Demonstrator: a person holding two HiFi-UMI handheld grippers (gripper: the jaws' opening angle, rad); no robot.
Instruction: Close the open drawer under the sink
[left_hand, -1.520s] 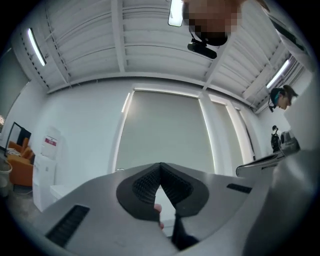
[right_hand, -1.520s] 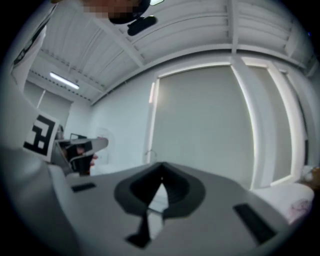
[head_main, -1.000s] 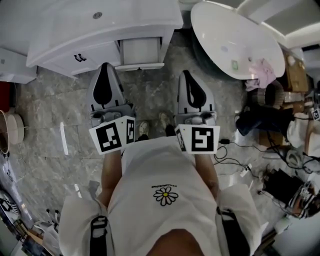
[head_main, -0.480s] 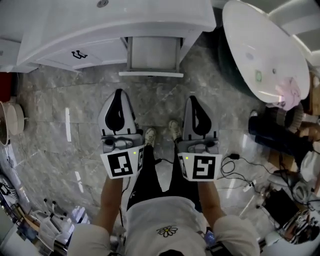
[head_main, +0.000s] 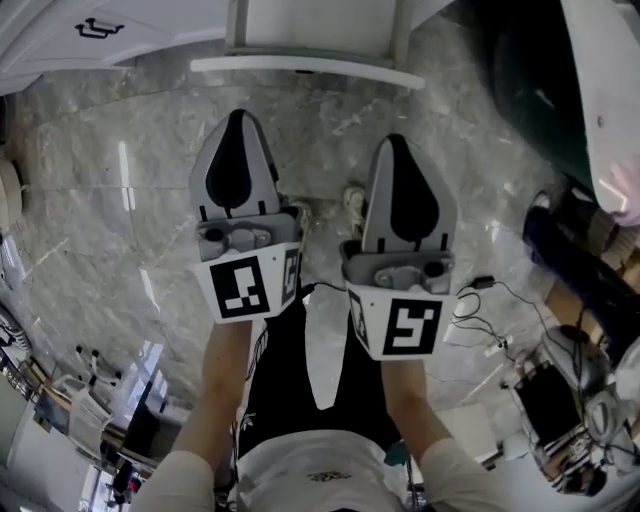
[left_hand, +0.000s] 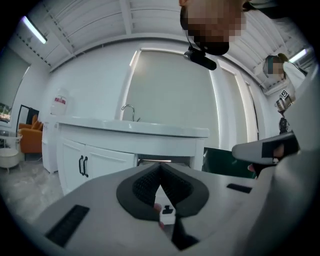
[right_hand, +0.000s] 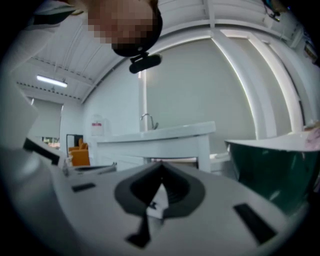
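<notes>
**Left gripper** (head_main: 238, 118): pale grey moulded shell that tapers to a rounded point, with a black teardrop inset of ribbed rubber pads. A white cube (head_main: 250, 288) printed with black square markers sits at the rear. In the left gripper view (left_hand: 160, 166) the two pads meet at the tip. The jaws are closed together and hold nothing.

**Right gripper** (head_main: 398, 142): same build, grey shell with a black ribbed inset, and its own marker cube (head_main: 400, 325). In the right gripper view (right_hand: 161, 178) the pads touch at the tip, with only a narrow triangular slit lower down. It is closed and empty. The two grippers lie side by side, apart from each other, above the floor.

**Drawer** (head_main: 305, 65): white, box-shaped, with a flat front panel that shows as a thin bright strip. It stands pulled out from the vanity at the top of the head view, ahead of both gripper tips and clear of them.

**Vanity** (left_hand: 100, 160): smooth glossy white, with a curved countertop, panelled doors, black bar handles (left_hand: 83, 166) and a curved metal faucet (left_hand: 128, 111).

**Floor** (head_main: 120, 200): polished grey marble-pattern tile that reflects light.

**Bathtub** (right_hand: 270, 165): dark green outer wall with a white rounded rim, to the right of the vanity.

**Cables** (head_main: 480, 310): thin, black and white, loose on the floor at the right.
</notes>
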